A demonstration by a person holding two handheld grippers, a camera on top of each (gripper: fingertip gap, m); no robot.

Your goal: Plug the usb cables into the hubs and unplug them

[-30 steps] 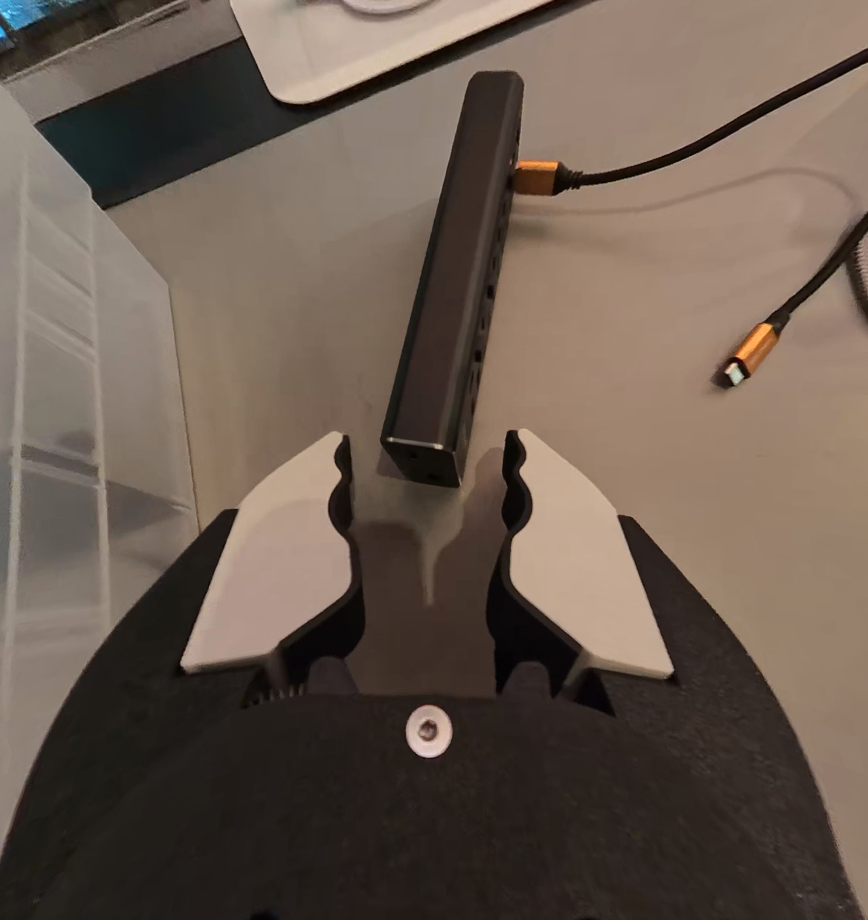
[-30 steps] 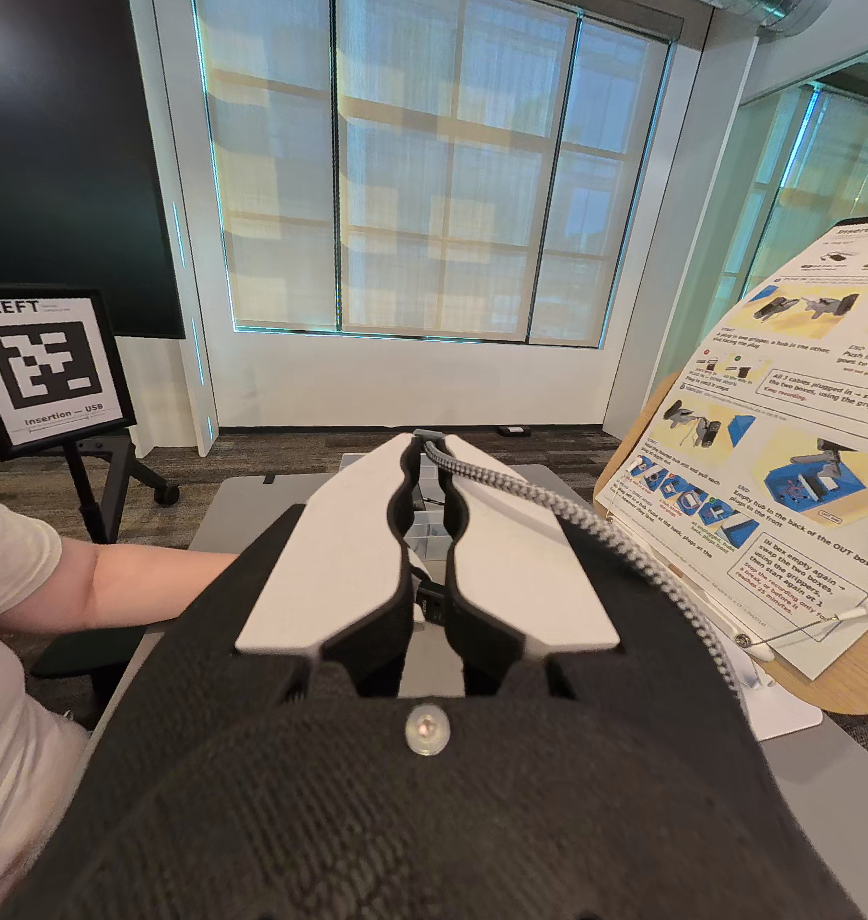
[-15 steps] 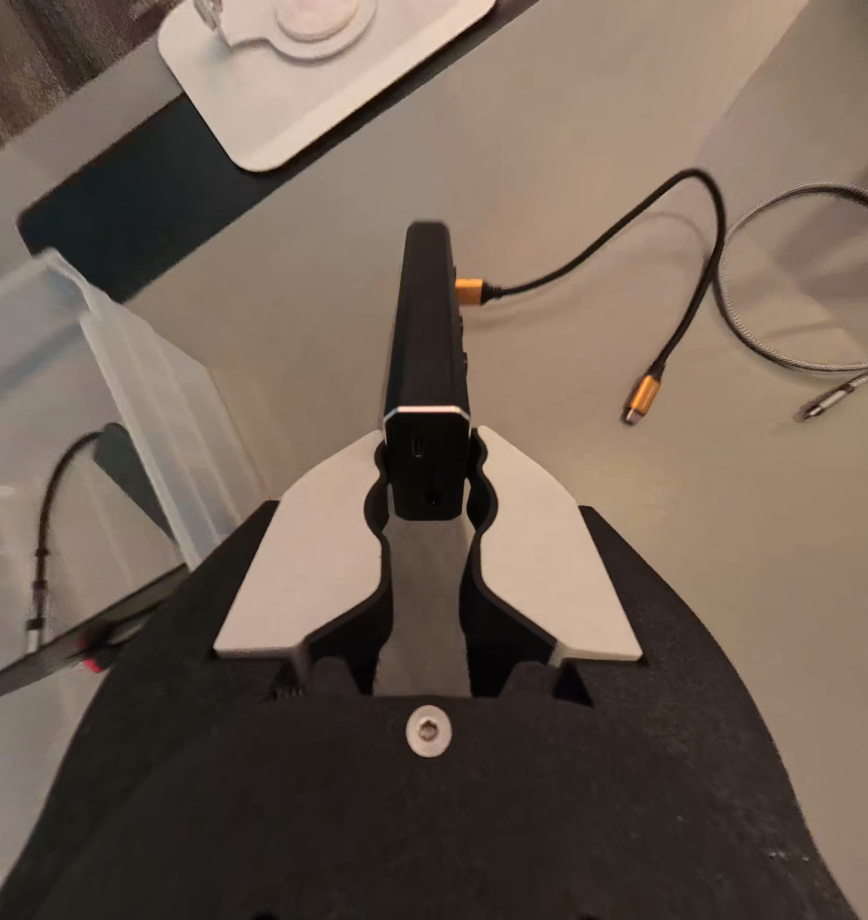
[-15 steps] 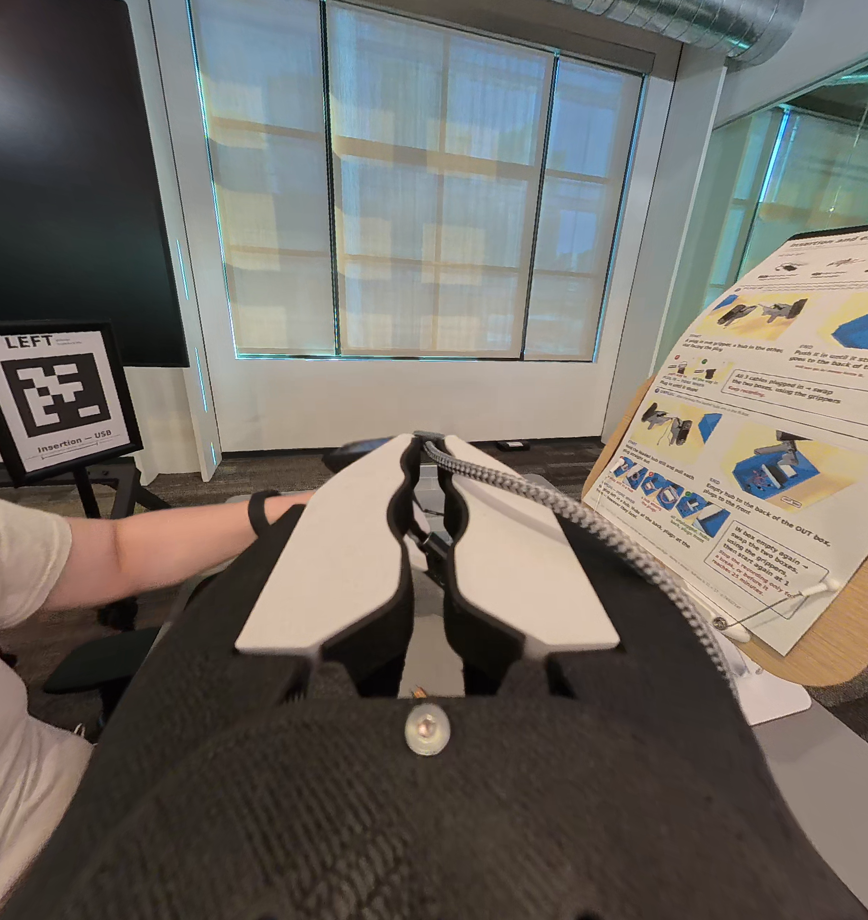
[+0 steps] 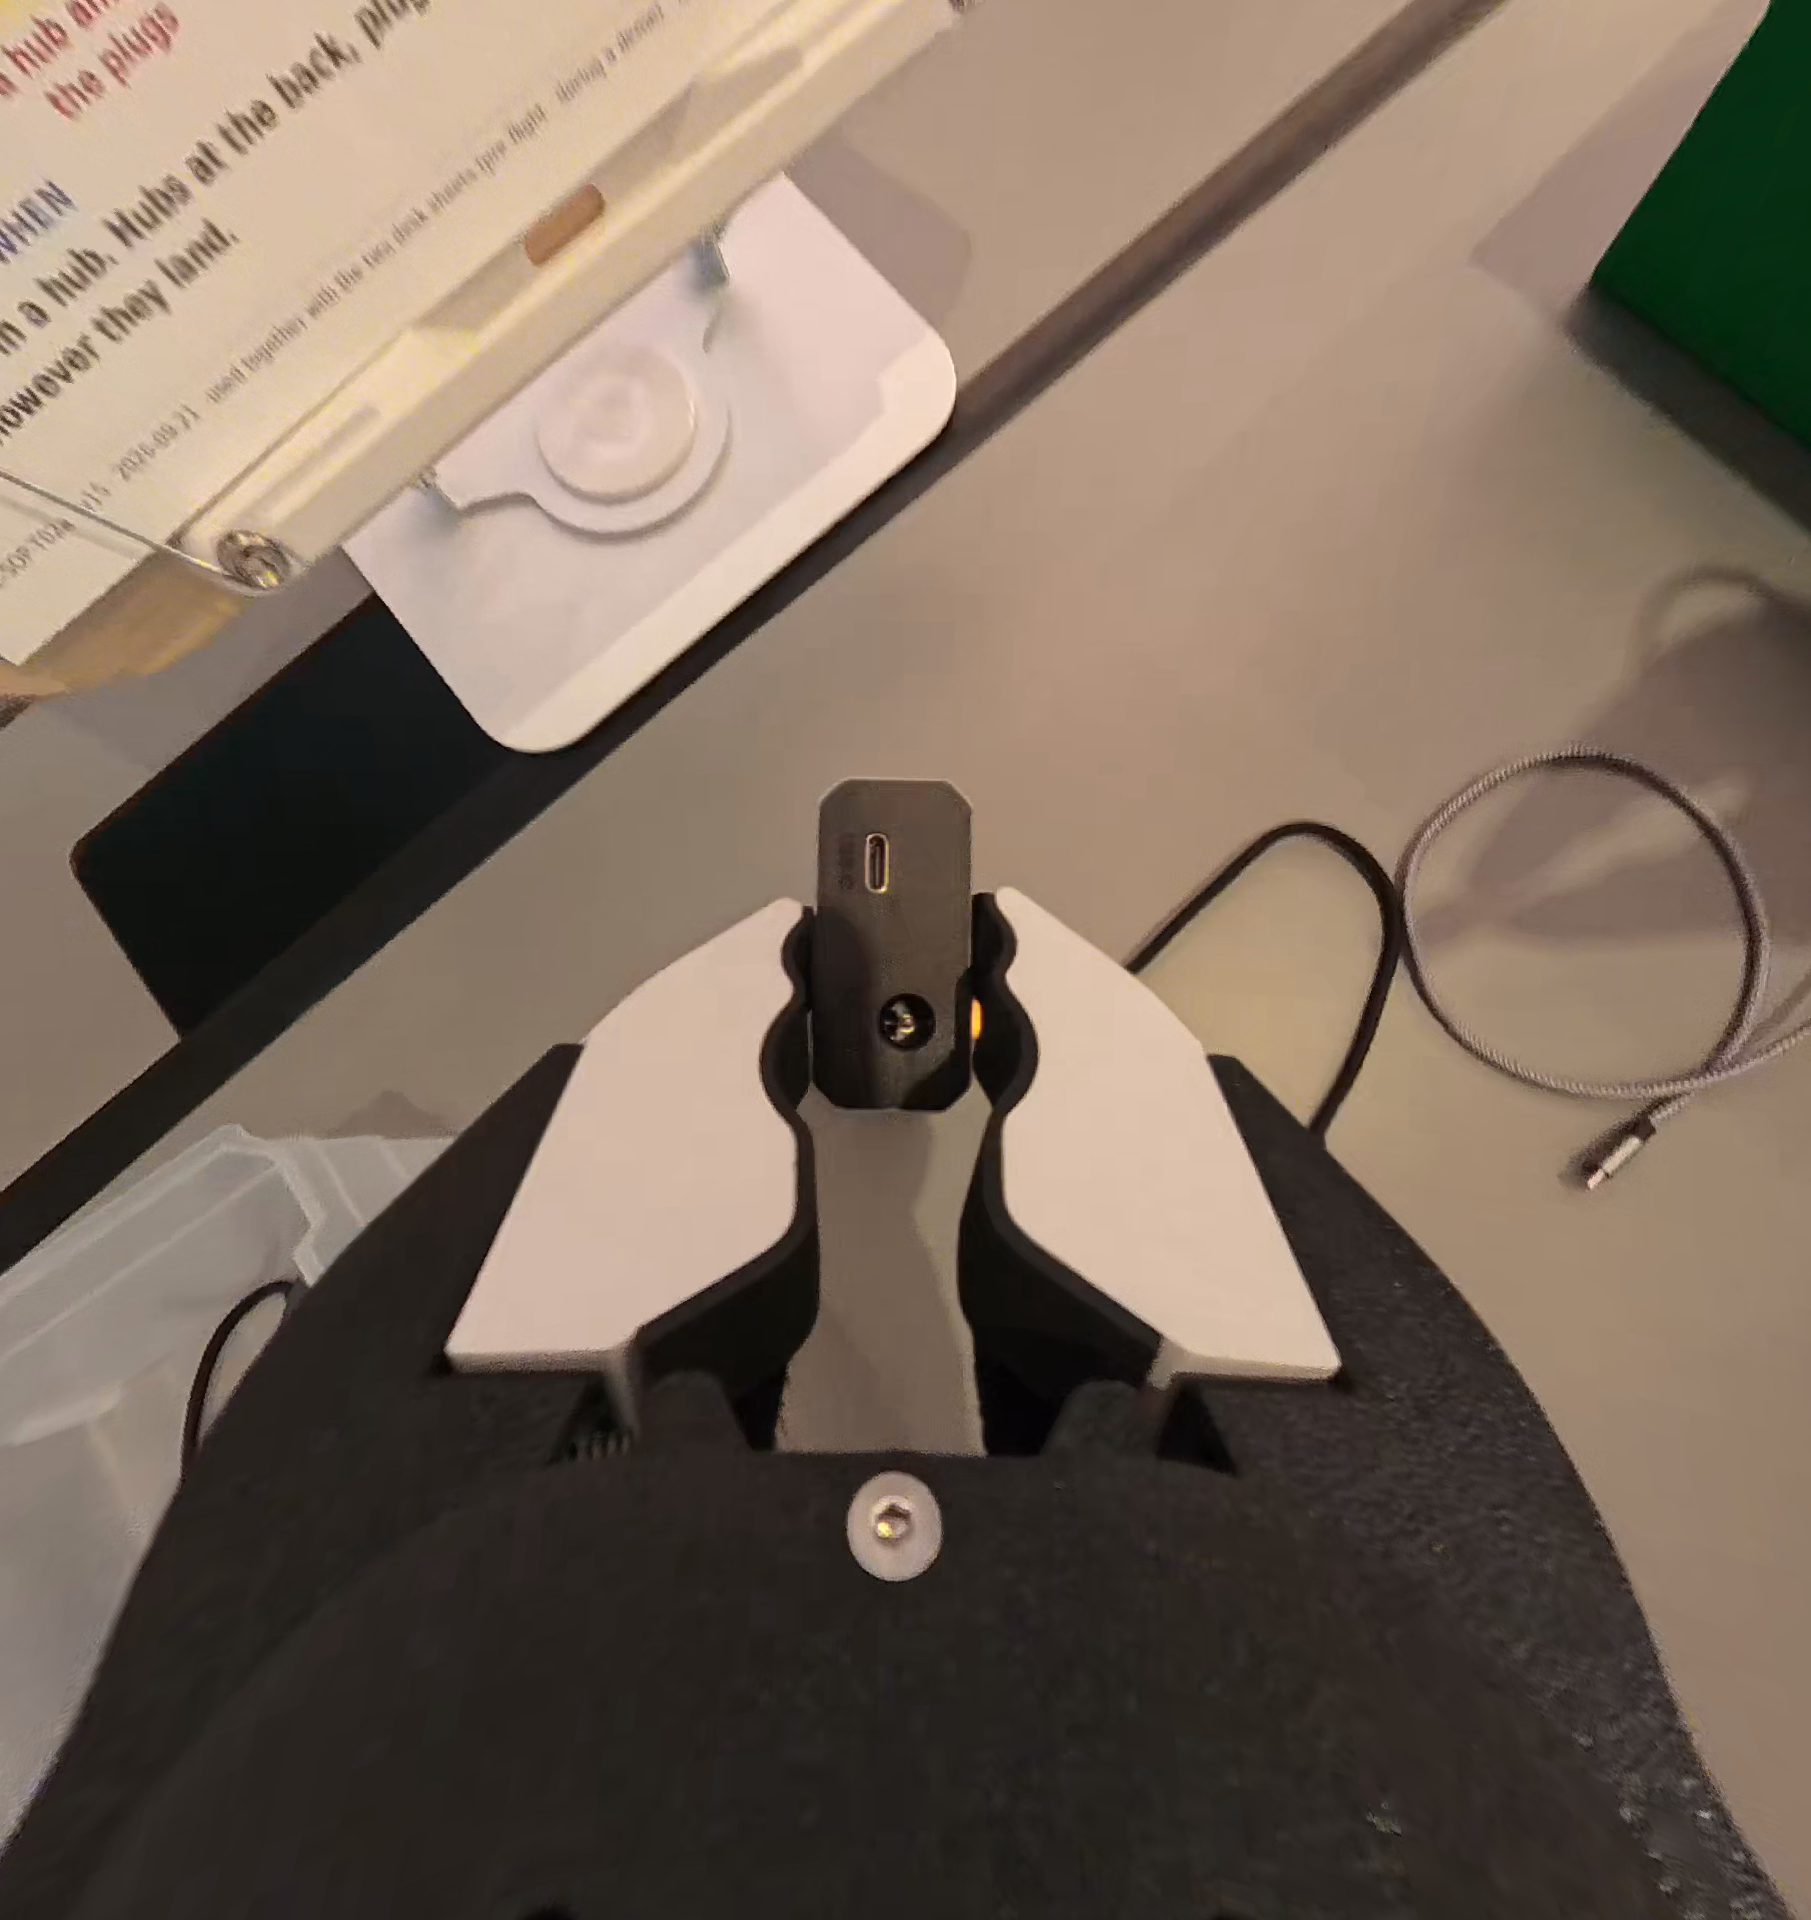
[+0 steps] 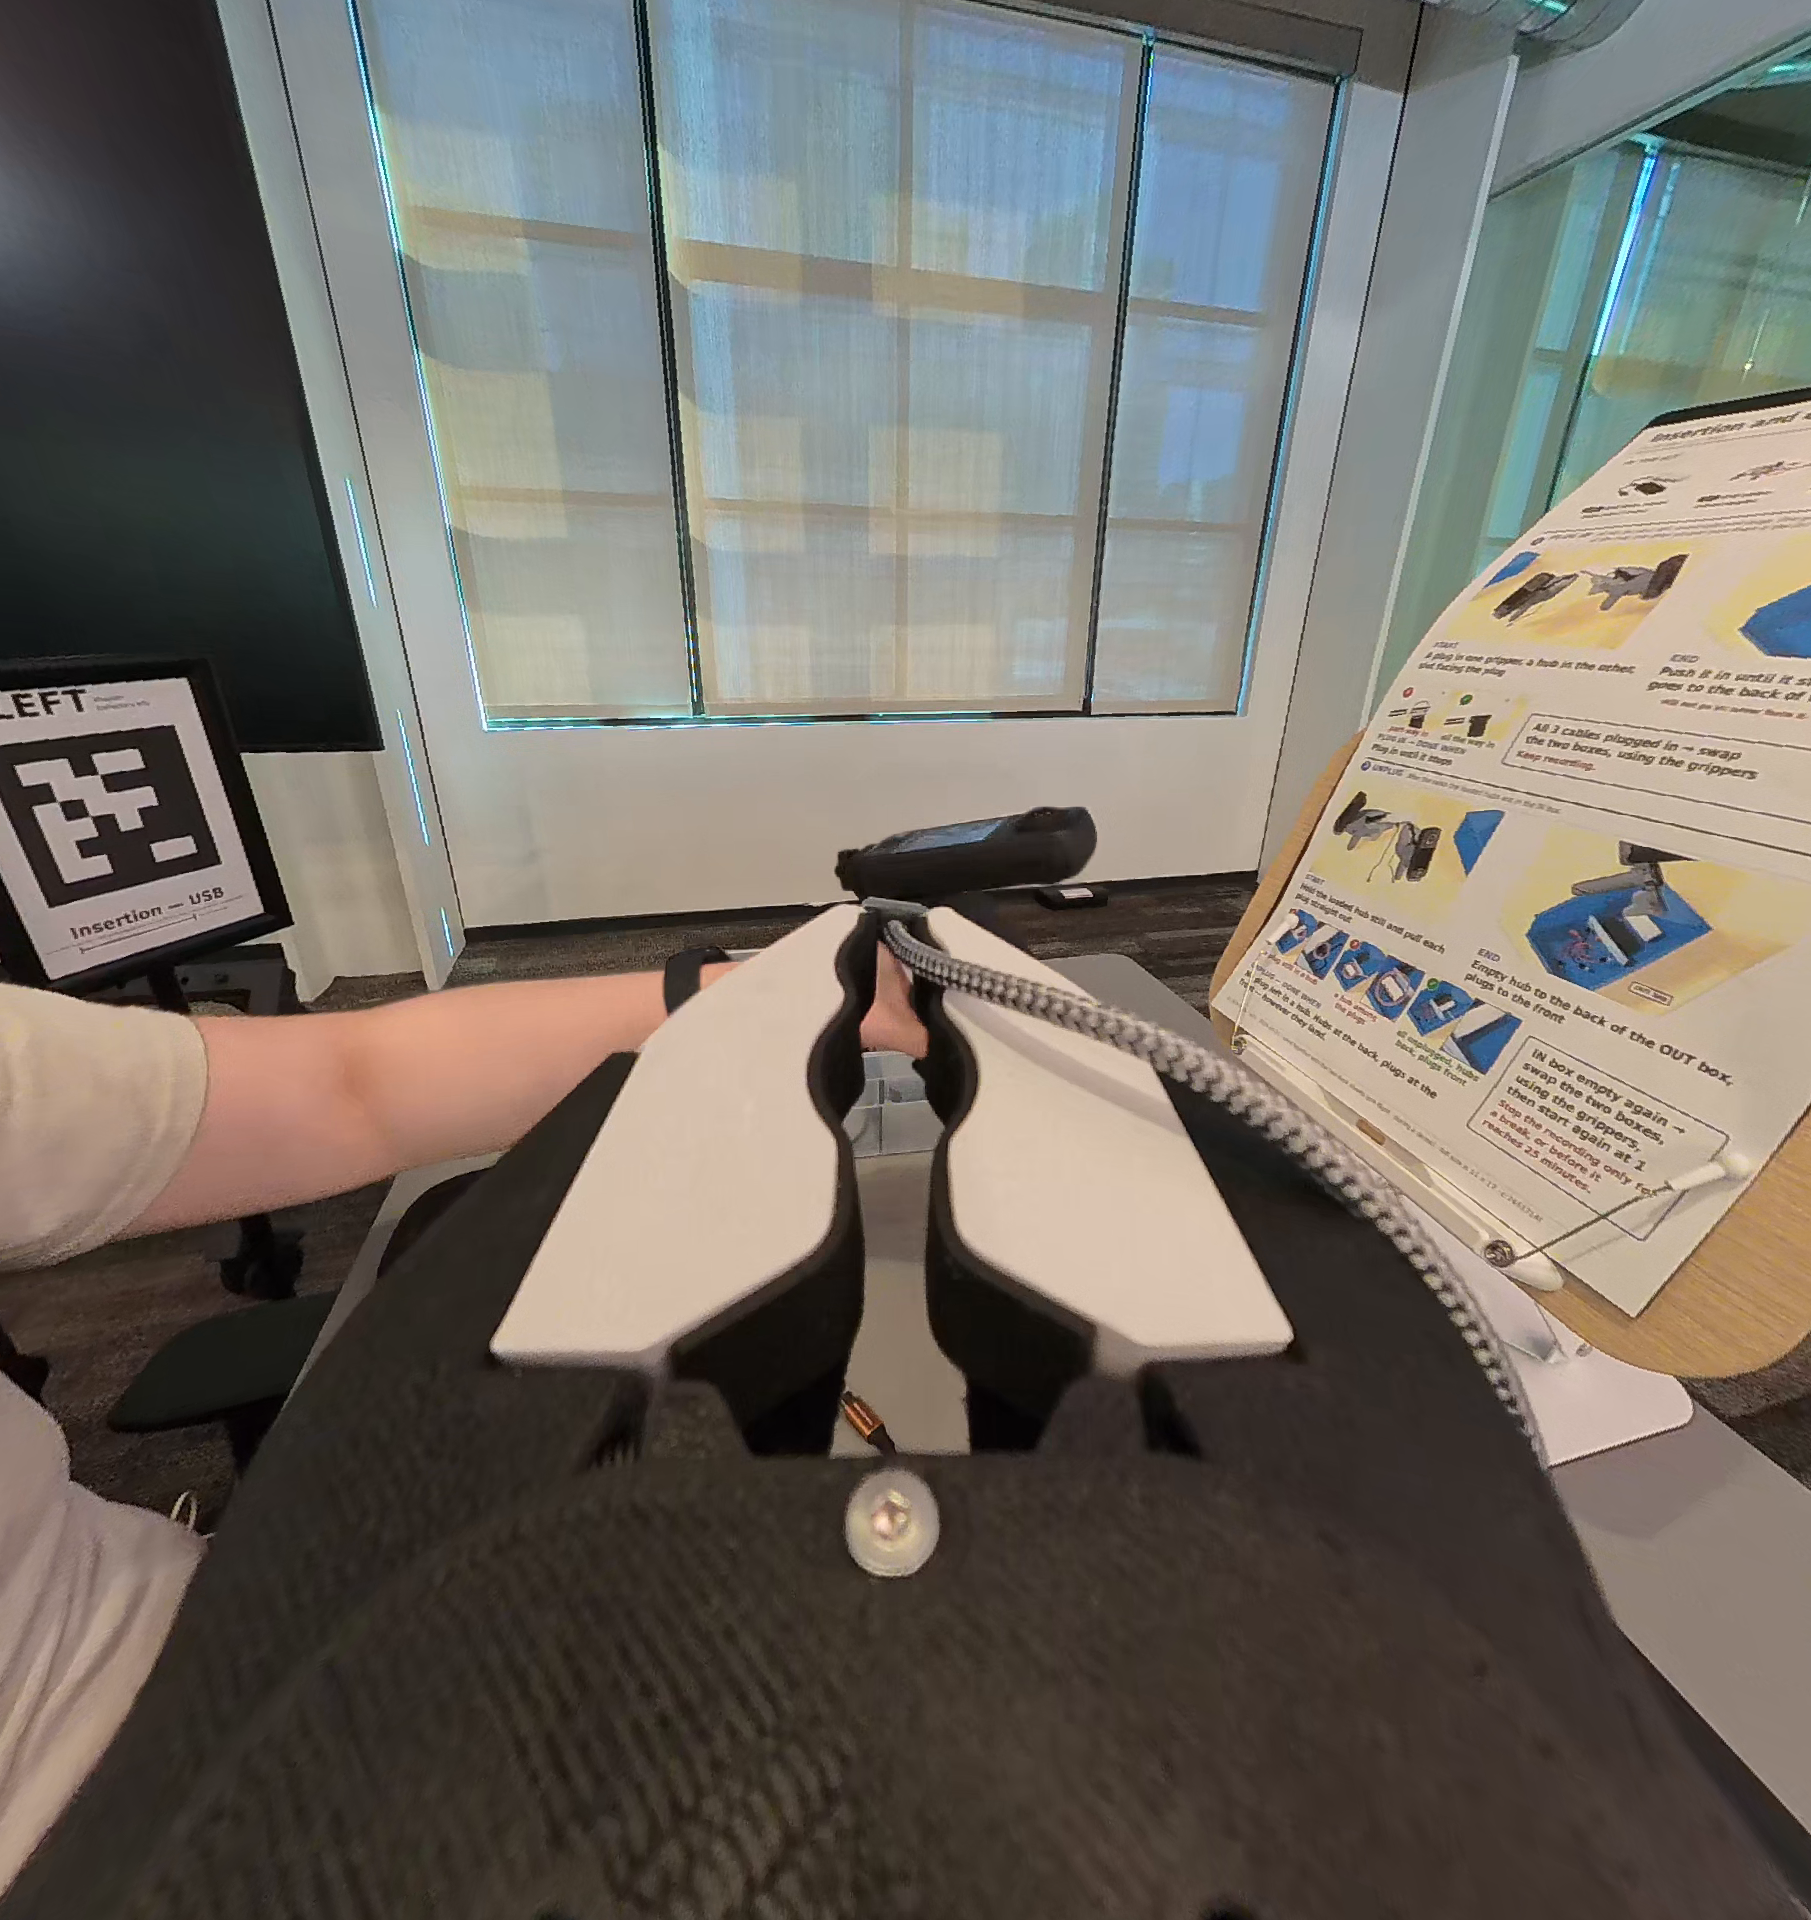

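Note:
My left gripper [image 5: 893,951] is shut on a long black USB hub [image 5: 893,935] and holds it above the grey table with its end face toward the camera. A black cable [image 5: 1368,966] with an orange plug [image 5: 974,1021] is in the hub's right side. A grey braided cable [image 5: 1607,1081] lies loose on the table to the right, its silver plug [image 5: 1613,1164] free. My right gripper [image 6: 893,920] is shut on the plug end of a black-and-white braided cable [image 6: 1192,1081], which trails back over the right finger. The plug itself is hidden.
An instruction sheet on a wooden stand [image 6: 1566,935] rises at the right, on a white base [image 5: 672,468]. A clear plastic bin [image 5: 101,1351] sits at the lower left. A person's arm [image 6: 413,1091] reaches across, holding the other gripper [image 6: 974,847]. A marker sign [image 6: 101,821] stands far left. My right fingertips sit around 30 cm from my left ones. From my left tips it is roughly 25 cm to the white base [image 5: 672,468]; from my right, 50 cm.
My left gripper closed on the hub, lifted it off the table and tilted it end-on toward the camera. The right gripper stayed shut on its cable and tipped slightly.

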